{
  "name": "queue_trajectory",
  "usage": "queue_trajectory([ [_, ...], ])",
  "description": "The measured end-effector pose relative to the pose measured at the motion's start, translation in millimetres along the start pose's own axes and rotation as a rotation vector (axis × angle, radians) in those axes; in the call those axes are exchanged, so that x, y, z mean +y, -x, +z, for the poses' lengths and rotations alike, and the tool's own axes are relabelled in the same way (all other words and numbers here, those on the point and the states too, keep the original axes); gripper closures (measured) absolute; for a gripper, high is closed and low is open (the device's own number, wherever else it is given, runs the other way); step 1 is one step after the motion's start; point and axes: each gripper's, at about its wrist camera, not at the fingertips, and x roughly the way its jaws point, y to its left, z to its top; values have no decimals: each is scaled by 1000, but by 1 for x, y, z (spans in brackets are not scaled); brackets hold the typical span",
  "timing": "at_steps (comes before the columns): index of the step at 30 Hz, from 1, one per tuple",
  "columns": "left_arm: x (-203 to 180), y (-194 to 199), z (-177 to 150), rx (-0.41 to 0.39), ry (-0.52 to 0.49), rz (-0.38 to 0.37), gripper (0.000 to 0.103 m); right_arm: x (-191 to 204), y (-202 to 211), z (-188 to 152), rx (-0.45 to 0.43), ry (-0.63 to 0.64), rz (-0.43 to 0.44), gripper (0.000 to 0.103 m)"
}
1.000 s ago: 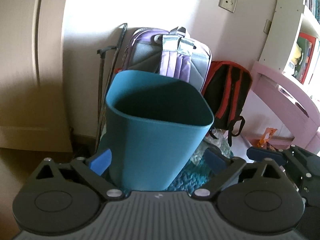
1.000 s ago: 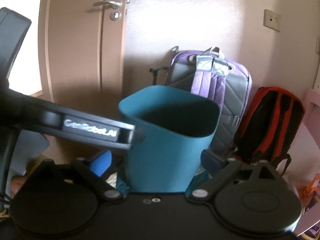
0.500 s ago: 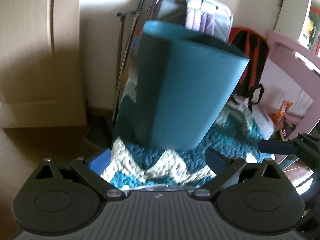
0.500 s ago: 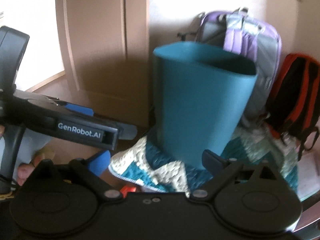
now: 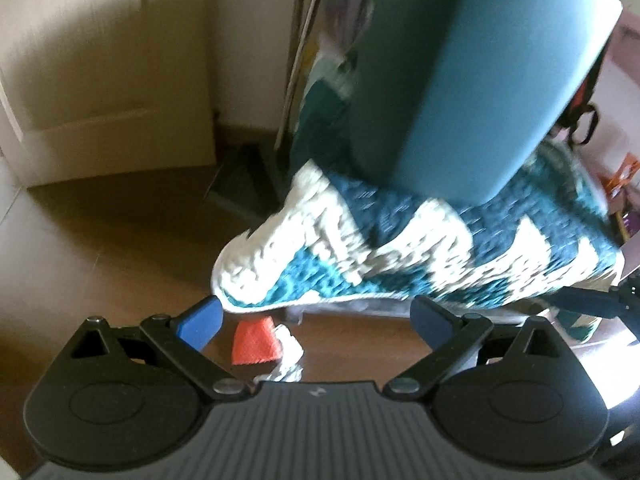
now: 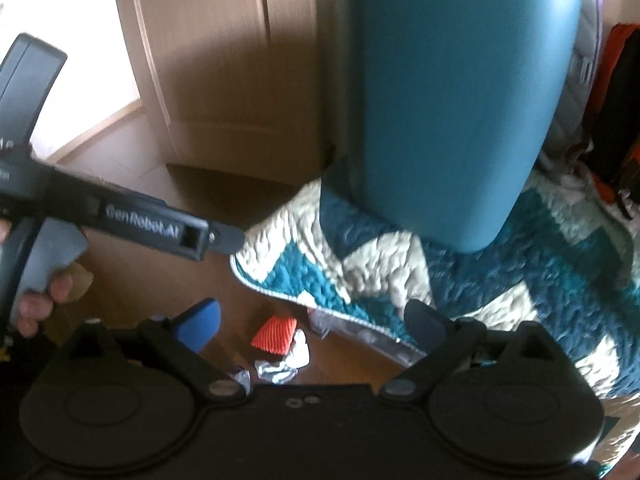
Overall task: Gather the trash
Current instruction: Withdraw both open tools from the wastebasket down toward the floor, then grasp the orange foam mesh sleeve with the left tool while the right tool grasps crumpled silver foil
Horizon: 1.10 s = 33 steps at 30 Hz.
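A tall teal bin [image 5: 460, 80] [image 6: 452, 100] stands on a teal-and-white quilt [image 5: 400, 248] [image 6: 500, 280]. On the brown floor just under the quilt's edge lie an orange-red scrap [image 5: 256, 342] [image 6: 276, 334] and a crumpled white-silver wrapper [image 5: 290, 356] [image 6: 280, 364]. My left gripper [image 5: 316, 320] is open above them, holding nothing. My right gripper [image 6: 312, 322] is also open and empty, with the scraps low between its fingers. The bin's inside is hidden.
A pale door [image 6: 224, 60] and the wall stand behind the bin. An orange-black backpack [image 6: 616, 120] sits to the right. The left gripper's body [image 6: 140, 220] and a hand [image 6: 36, 300] reach in from the left. Thin poles [image 5: 296, 60] lean on the wall.
Both views have tilted down towards the floor. The bin has slid up the frames, and the scraps on the floor have come into sight. Both grippers have stayed open.
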Motion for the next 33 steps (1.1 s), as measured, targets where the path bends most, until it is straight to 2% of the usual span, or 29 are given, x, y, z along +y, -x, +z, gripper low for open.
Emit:
queue_trajectory([
  [8,36,-72,-2,115,-124,73,2,6,-63,-35,122,7,49,4],
  [13,51,-125,-8,183,-194,70,2,12,-106,-60,209,42,79,4],
  [17,57,-173,-23,223,-254,66,2,15,-143,-84,295,54,101,6],
  [22,60,-230,-50,235,-332,113,2,17,-190,-116,412,63,119,9],
  [27,65,-278,-72,279,-316,108,2,16,-234,-136,482,81,133,12],
  [33,83,-335,-92,343,-212,88,2,14,-290,-131,478,103,134,13],
])
